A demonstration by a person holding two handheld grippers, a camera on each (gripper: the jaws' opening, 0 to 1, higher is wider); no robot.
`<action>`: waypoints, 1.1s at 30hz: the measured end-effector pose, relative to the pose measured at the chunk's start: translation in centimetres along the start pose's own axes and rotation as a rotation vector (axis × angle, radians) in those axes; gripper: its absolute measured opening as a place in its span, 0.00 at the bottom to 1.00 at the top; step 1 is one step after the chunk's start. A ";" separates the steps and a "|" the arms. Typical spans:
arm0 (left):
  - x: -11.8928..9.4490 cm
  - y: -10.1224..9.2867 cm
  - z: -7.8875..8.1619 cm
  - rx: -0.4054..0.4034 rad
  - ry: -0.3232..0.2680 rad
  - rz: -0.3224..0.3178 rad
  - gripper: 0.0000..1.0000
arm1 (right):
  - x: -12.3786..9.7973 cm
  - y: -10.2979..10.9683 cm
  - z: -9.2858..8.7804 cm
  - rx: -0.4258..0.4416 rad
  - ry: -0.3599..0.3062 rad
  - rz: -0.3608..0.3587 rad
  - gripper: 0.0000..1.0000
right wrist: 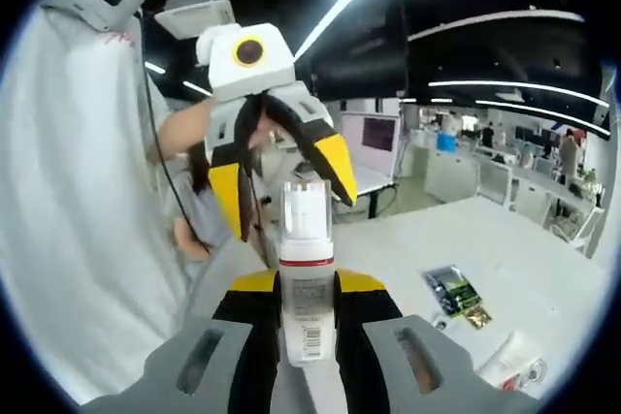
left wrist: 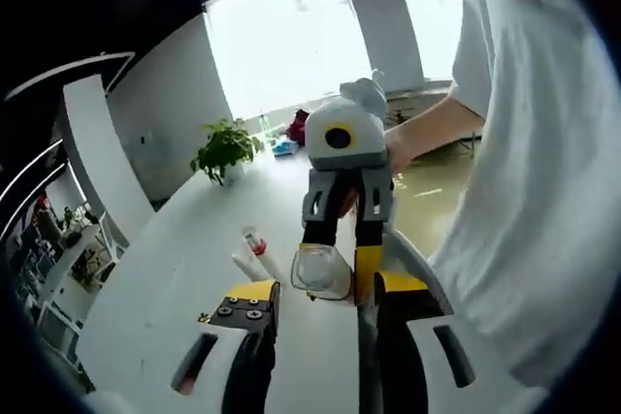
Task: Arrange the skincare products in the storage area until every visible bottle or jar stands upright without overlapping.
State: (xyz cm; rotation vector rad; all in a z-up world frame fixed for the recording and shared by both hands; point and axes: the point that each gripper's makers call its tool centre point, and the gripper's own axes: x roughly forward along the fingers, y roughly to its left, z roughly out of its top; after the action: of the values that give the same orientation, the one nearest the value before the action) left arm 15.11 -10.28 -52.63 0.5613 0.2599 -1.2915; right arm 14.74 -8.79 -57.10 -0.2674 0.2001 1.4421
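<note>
My right gripper (right wrist: 306,290) is shut on a white bottle (right wrist: 307,312) with a red band and a clear cap (right wrist: 307,208), held upright above the white table (right wrist: 543,239). In the left gripper view the right gripper (left wrist: 340,261) faces me, and the clear cap (left wrist: 320,273) points at my own open left gripper (left wrist: 328,288). Seen from the right gripper view, the left gripper (right wrist: 283,199) hangs just behind the cap with its yellow-tipped jaws spread wide and nothing in them. A white tube with a red cap (left wrist: 254,244) lies on the table (left wrist: 165,278).
Two small sachets (right wrist: 451,288) and a clear packet (right wrist: 514,366) lie on the table to the right. A potted plant (left wrist: 225,150) stands at the table's far end. A person in a white shirt (left wrist: 524,162) stands close on the right.
</note>
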 end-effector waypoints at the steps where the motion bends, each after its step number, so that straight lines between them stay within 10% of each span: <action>1: 0.3 0.0 0.0 0.007 0.011 -0.005 0.39 | -0.2 -0.1 -0.1 -0.002 0.002 0.004 0.20; 20: 5.7 0.1 0.3 0.054 0.126 -0.101 0.27 | -3.3 -1.6 -2.6 -0.014 0.039 0.048 0.20; 33: 8.5 0.2 -0.4 0.107 0.195 -0.150 0.24 | -4.0 -3.4 -5.6 0.079 0.073 -0.055 0.23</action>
State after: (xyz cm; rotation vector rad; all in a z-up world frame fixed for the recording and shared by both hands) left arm 17.65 -17.13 -57.08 0.7726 0.4019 -1.4032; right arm 17.80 -14.67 -61.05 -0.2587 0.3064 1.3676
